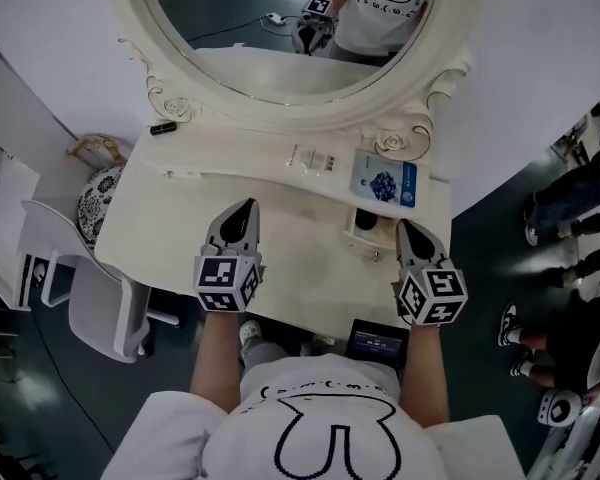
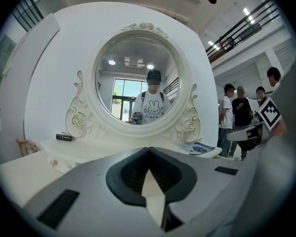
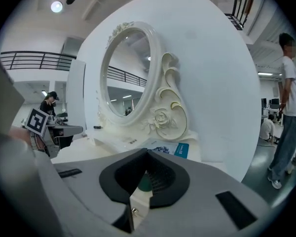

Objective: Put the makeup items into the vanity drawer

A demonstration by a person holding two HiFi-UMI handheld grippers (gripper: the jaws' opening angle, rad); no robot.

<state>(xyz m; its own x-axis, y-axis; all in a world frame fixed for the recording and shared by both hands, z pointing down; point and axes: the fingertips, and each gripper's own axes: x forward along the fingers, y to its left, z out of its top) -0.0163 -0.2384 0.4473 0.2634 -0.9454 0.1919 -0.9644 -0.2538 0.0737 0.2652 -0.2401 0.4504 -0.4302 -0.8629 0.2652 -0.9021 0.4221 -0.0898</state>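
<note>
Left gripper (image 1: pixel 246 208) and right gripper (image 1: pixel 404 228) at lower centre, jaws of each together, over the cream vanity top (image 1: pixel 300 263), black makeup tube (image 1: pixel 162 128) on the shelf at upper left, blue-and-white packet (image 1: pixel 385 183) right of centre, oval mirror (image 1: pixel 280 38) above.

On my screens I counted one vanity table (image 1: pixel 310 268), one oval mirror (image 1: pixel 280 18), one black tube (image 1: pixel 162 128), one blue-and-white packet (image 1: pixel 385 182), one white chair (image 1: pixel 100 308), and two grippers: the left gripper (image 1: pixel 248 208) and the right gripper (image 1: pixel 402 228).
</note>
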